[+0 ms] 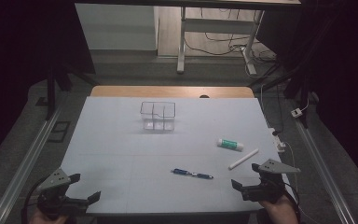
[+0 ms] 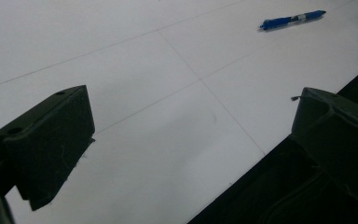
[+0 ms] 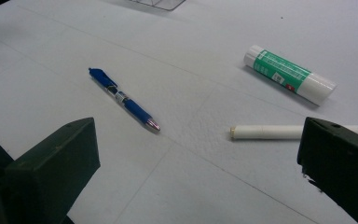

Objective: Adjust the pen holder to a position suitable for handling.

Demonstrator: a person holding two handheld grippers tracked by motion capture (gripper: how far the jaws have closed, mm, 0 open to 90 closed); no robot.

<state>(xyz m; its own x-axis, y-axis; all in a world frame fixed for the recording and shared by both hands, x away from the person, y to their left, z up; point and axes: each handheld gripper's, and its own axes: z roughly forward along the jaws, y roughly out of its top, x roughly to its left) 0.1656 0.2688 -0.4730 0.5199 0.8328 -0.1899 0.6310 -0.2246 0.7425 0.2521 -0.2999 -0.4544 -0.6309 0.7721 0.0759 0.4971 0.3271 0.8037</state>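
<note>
Both hand-held grippers sit at the near edge of the white table [image 1: 121, 140], each with its jaws spread wide and nothing between them. Left gripper [image 1: 85, 186] hangs at the near left corner, held by a hand [image 1: 46, 215] at the bottom of the high view; its own view looks across bare tabletop, with the blue pen [image 2: 292, 19] well off toward the top right. Right gripper [image 1: 246, 176] rests near the near right corner, gripped by the other hand [image 1: 279, 210]. Ahead of its released jaws lie three things: the blue pen [image 3: 123, 99] to the left, lying flat with its tip toward the camera; a white stick [image 3: 265, 132] just in front of the right-hand jaw, which covers part of it; and a green-and-white glue stick [image 3: 289, 73] farther off, lying on its side. In the high view, the pen [image 1: 192, 174] lies between the two grippers, nearer the right one. A clear divided container [image 1: 158, 115] stands toward the far middle of the table, well apart from everything else.
</note>
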